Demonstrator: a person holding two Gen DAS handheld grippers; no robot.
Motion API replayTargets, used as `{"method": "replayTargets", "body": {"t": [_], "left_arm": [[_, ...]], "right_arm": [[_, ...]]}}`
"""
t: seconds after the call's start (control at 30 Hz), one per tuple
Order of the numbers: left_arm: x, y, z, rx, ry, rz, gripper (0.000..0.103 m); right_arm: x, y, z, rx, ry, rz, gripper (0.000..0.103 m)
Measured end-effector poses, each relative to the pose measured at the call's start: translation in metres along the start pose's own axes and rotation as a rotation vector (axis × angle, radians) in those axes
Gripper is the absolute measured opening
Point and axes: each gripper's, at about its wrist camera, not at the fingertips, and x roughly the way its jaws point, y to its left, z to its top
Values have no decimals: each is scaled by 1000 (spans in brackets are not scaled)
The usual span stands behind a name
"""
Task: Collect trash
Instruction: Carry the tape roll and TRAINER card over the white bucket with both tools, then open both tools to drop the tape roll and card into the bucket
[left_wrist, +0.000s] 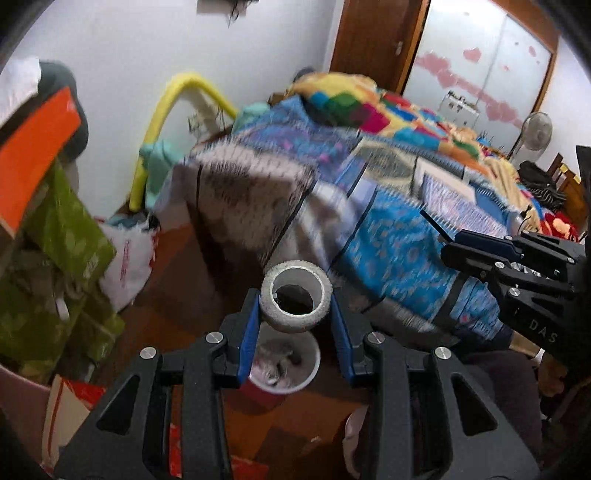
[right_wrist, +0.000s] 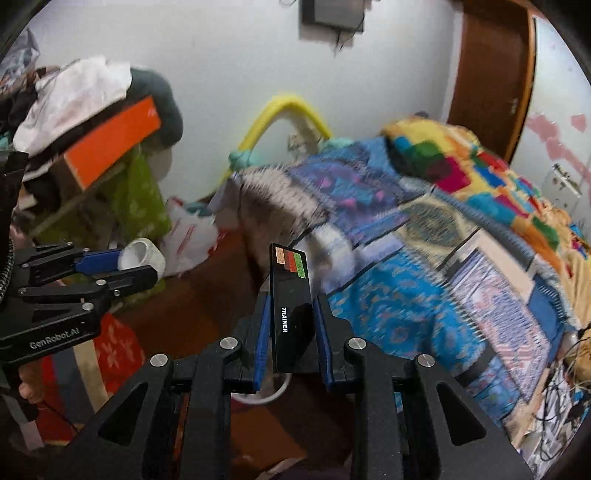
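Left wrist view shows the left gripper (left_wrist: 295, 314) closed on a white roll of tape (left_wrist: 295, 301), its blue pads (left_wrist: 248, 332) pressing the roll from both sides, with the hole of the roll facing the camera. Directly below the roll stands a red bin (left_wrist: 286, 363) with a white rim, with some crumpled trash inside (too blurred to say what it is). At the right of this view the right gripper (left_wrist: 454, 240) carries the letters "DAS" on its black body.

Right wrist view shows the right gripper (right_wrist: 290, 325) clamped on a flat black box (right_wrist: 290, 310) with the white word "TRAINER" and small coloured squares near its far end. On the left, the left gripper (right_wrist: 136, 264) has "GenRobot.AI" printed on its side. A bed with a patchwork blanket (right_wrist: 424, 258) fills the right side, and a white plastic bag (right_wrist: 192, 236) with red print, not readable, lies on the floor near the wall.
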Motion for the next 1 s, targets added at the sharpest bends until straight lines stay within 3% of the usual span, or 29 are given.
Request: {"method": "replayTargets", "body": {"t": [0.33,0.47,0.57,0.63,0.77,0.83,0.9,1.0], "left_arm": [[67,33,-39,-140,155,-17,36],[85,42,-42,-178,190,-13,37],[95,48,-40,-206,208,-21,37],[101,50,-38,-215,216,-25,37],[111,48,-31,-225,232,-38,37],[116,47,-27,-229,237,-32,43],[120,44,-25,-231,236,-12,56],[122,40,-22,-233,237,-3,59]], "right_arm": [[87,17,-16,-16,210,102,21],[113,24,-12,-12,266,185,22],[130,28,-7,-13,311,201,33],[136,27,-6,1,320,207,48],[140,21,-4,28,319,205,49],[137,14,-3,41,311,186,49],[132,7,-3,61,303,176,49],[121,-4,-4,91,291,168,49]]}}
